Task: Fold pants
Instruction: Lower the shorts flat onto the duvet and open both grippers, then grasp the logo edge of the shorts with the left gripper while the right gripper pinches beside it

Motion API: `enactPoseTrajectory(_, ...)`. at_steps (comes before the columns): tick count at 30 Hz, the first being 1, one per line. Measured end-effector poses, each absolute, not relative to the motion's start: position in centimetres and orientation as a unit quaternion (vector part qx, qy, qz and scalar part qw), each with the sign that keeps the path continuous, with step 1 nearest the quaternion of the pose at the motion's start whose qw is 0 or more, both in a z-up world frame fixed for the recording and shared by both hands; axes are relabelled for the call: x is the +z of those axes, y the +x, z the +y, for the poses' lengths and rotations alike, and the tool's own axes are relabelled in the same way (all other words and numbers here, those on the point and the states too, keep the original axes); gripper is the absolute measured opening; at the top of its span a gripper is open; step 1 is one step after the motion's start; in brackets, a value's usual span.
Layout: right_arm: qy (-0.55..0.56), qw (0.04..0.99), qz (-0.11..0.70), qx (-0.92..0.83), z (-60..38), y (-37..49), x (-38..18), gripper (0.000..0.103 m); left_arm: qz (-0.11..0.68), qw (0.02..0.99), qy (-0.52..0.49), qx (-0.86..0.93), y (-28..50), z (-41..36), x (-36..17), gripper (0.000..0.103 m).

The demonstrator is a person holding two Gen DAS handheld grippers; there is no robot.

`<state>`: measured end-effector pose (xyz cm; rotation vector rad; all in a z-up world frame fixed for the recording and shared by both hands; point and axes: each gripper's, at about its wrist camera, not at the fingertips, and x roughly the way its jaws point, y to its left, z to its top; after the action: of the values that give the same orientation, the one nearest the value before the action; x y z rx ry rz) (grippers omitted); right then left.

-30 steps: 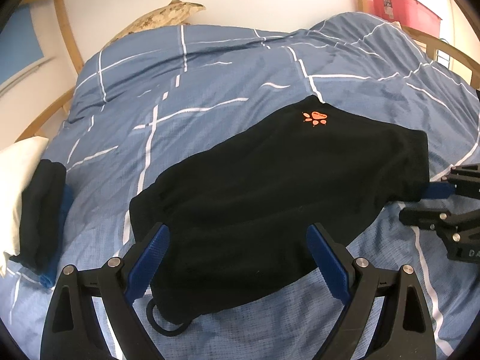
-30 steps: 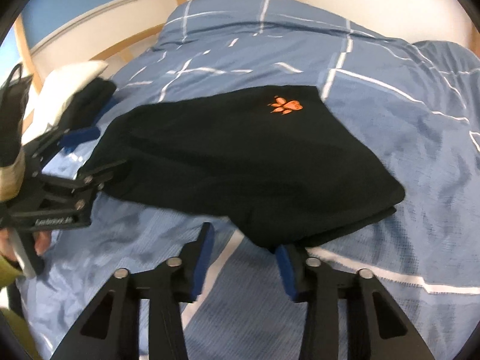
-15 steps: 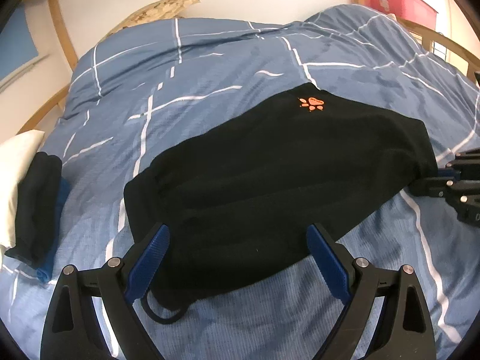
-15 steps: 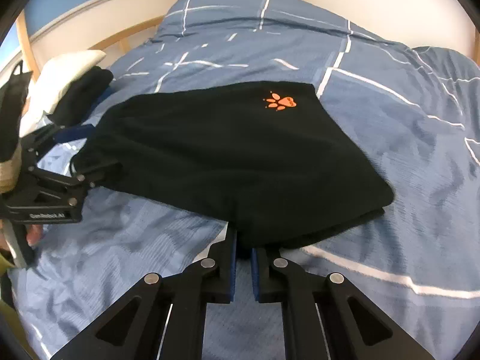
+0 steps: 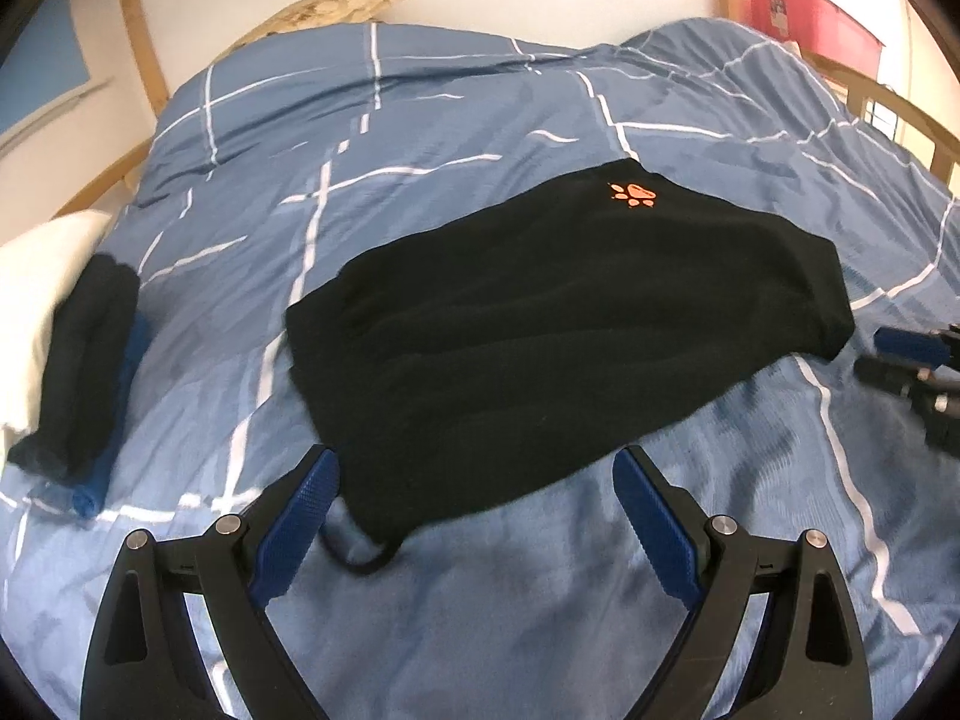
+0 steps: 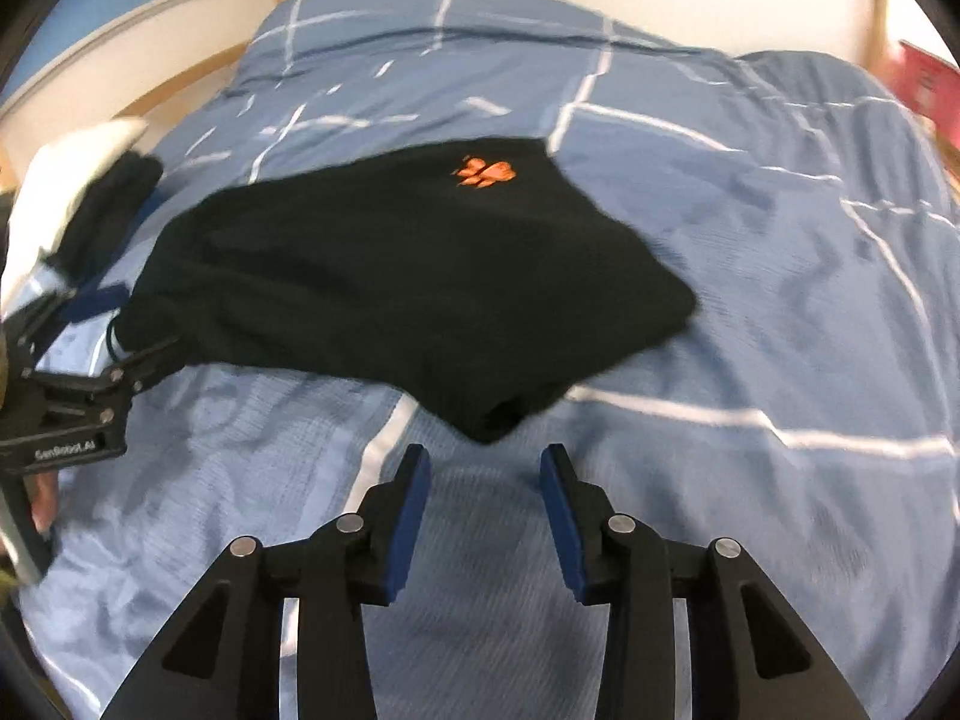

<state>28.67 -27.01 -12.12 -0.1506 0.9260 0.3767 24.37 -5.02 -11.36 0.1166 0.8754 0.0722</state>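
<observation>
We had just let go: right hand-held gripper [image 6: 483, 474] opened, empty, pants [image 6: 390, 276] folded just ahead; left hand-held gripper [image 5: 474, 480] wide, empty.

Left tongs [image 5: 477, 504] spread wide, empty, at near edge of folded black pants [image 5: 552, 324] on duvet [image 5: 420, 120].

Your two views are evenly lit by soft daylight, brightest toward the overexposed upper right corner of the left wrist view. The black pants [image 5: 558, 324] swallow detail and read as a flat dark mass. Your right wrist view is smeared with motion blur, the orange paw logo [image 6: 485, 171] streaked. Fisheye bending curves the bed frame [image 5: 144, 60], and dark vignetting rings both pictures.
</observation>
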Motion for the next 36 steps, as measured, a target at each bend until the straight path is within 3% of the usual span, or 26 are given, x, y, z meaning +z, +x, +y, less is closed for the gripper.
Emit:
enactPoseTrajectory(2,-0.042,0.898,0.412,0.146,-27.5,27.7,-11.1,0.04,0.421,0.905,0.055,0.039,23.7,-4.6,-11.1,0.093)
enactPoseTrajectory(4,-0.005,0.919,0.38,0.109,-28.3,27.2,-10.3,0.057,0.414,0.907,0.059,0.043,23.5,-4.5,-10.9,0.093)
enactPoseTrajectory(5,0.02,0.929,0.358,0.088,-28.8,27.1,-9.8,0.059,0.411,0.908,0.064,0.046,23.6,-4.7,-10.8,0.093)
enactPoseTrajectory(16,0.286,0.883,0.372,-0.009,-32.9,31.9,-12.1,0.06,0.379,0.91,0.111,-0.126,34.1,-7.1,-6.6,0.093)
enactPoseTrajectory(19,0.309,0.879,0.362,-0.032,-32.1,31.9,-12.0,0.06,0.387,0.894,0.129,-0.185,38.5,-7.7,-5.9,0.089)
enactPoseTrajectory(23,0.308,0.884,0.346,-0.061,-30.8,32.5,-11.6,0.06,0.422,0.865,0.143,-0.229,44.2,-8.8,-6.1,0.07)
enactPoseTrajectory(27,0.294,0.888,0.341,-0.1,-30.2,33.2,-11.6,0.06,0.445,0.839,0.148,-0.274,47.7,-10.4,-7.1,0.057)
enactPoseTrajectory(31,0.262,0.896,0.337,-0.12,-29.9,33.6,-12.2,0.059,0.456,0.819,0.193,-0.29,50.2,-12.7,-8.6,0.035)
enactPoseTrajectory(36,0.261,0.892,0.346,-0.127,-30.4,34.2,-13.9,0.058,0.464,0.804,0.2,-0.313,51.9,-13.9,-10.2,0.032)
